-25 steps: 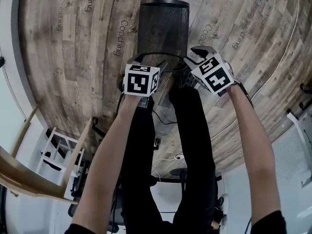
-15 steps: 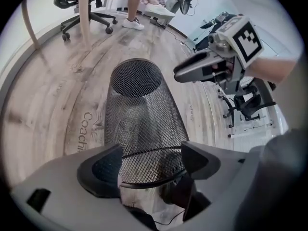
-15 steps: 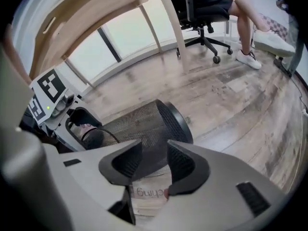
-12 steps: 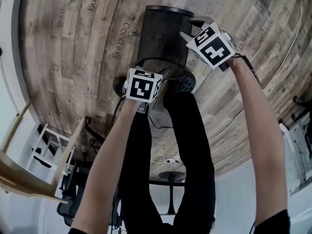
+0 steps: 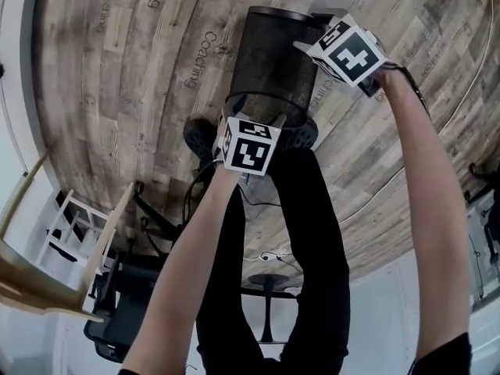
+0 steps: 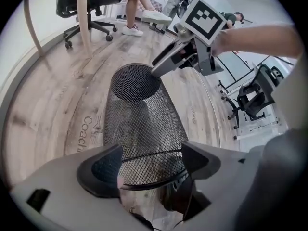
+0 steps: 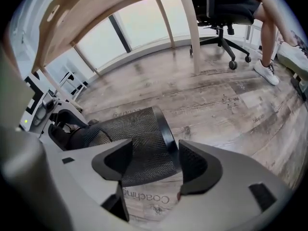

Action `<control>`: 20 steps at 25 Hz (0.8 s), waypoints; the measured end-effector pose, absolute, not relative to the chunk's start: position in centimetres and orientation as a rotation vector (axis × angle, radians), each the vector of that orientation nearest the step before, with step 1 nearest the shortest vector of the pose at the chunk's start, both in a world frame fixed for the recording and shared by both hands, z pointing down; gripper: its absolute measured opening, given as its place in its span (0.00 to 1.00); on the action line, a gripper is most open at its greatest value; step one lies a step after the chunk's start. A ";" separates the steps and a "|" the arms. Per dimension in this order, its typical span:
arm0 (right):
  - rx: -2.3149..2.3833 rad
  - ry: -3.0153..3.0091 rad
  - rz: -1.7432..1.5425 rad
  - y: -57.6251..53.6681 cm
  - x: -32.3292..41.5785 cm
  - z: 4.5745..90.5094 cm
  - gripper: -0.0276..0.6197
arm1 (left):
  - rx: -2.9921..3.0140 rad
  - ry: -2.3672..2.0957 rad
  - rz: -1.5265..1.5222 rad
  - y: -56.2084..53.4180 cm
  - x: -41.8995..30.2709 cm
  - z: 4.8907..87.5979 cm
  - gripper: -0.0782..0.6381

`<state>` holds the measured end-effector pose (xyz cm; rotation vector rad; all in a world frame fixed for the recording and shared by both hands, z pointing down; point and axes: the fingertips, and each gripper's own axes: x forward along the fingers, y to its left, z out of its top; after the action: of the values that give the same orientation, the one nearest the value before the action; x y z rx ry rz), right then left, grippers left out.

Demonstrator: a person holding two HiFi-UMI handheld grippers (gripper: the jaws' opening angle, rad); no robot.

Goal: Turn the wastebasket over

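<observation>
Open plank floor (image 5: pixel 117 92) surrounds a black mesh wastebasket (image 5: pixel 273 61) lying tipped on its side, mouth toward the person's legs (image 5: pixel 312 233), base pointing away. The turn-over looks about midway. The right tool (image 7: pixel 154 153), jaws just opened, stands spread astride the base edge, and the left tool (image 6: pixel 151 153) is spread wide over the wire rim; neither pinches anything. The next move likely calls for a fresh hold on the base to carry the turn through. An office chair (image 6: pixel 91 4) and a table leg (image 6: pixel 84 18) stand well apart.
</observation>
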<state>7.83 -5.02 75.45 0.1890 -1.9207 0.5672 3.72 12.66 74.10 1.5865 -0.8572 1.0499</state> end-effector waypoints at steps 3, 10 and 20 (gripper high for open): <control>0.140 -1.926 0.575 -5.3 7.9 76.1 0.50 | 1.587 -0.848 1.046 12.5 3.7 74.1 0.67; 0.034 -1.899 0.651 -5.3 7.5 76.5 0.51 | 1.593 -0.847 1.026 12.5 3.6 74.1 0.67; -0.042 -1.874 0.586 -5.3 7.6 76.4 0.51 | 1.611 -0.875 1.013 12.4 3.9 74.0 0.67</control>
<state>7.60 -5.32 76.36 -0.0422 -1.8736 0.5856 3.89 12.44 74.01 1.6111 -0.8747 1.0129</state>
